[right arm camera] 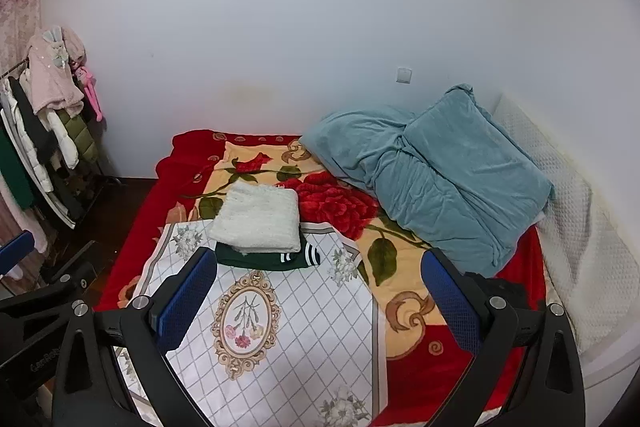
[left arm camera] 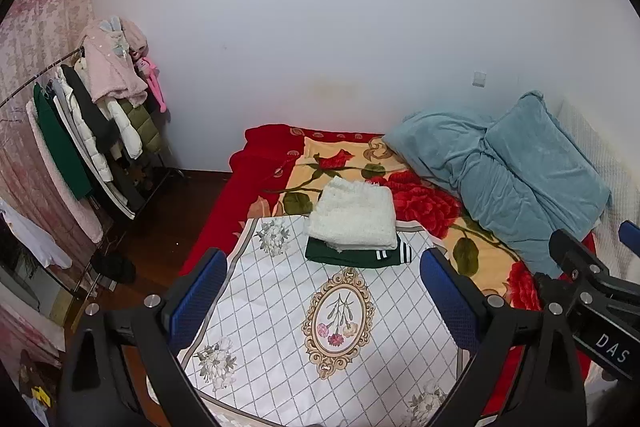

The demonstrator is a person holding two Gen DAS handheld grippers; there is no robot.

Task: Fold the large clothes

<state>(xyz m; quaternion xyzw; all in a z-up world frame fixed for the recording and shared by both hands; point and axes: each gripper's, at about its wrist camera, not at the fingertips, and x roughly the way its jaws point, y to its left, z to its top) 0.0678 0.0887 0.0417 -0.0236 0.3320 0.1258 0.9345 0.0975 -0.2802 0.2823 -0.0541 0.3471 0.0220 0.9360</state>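
Note:
A folded white fluffy garment lies on top of a folded dark green garment with white stripes. Both rest at the far end of a white checked cloth with flower prints spread on the bed. My left gripper is open and empty, held above the cloth short of the stack. My right gripper is open and empty, above the cloth's right side. The right gripper's body shows in the left wrist view.
A red and yellow rose blanket covers the bed. A blue-grey duvet lies bunched at the right by the wall. A rack of hanging clothes stands on the dark floor at the left.

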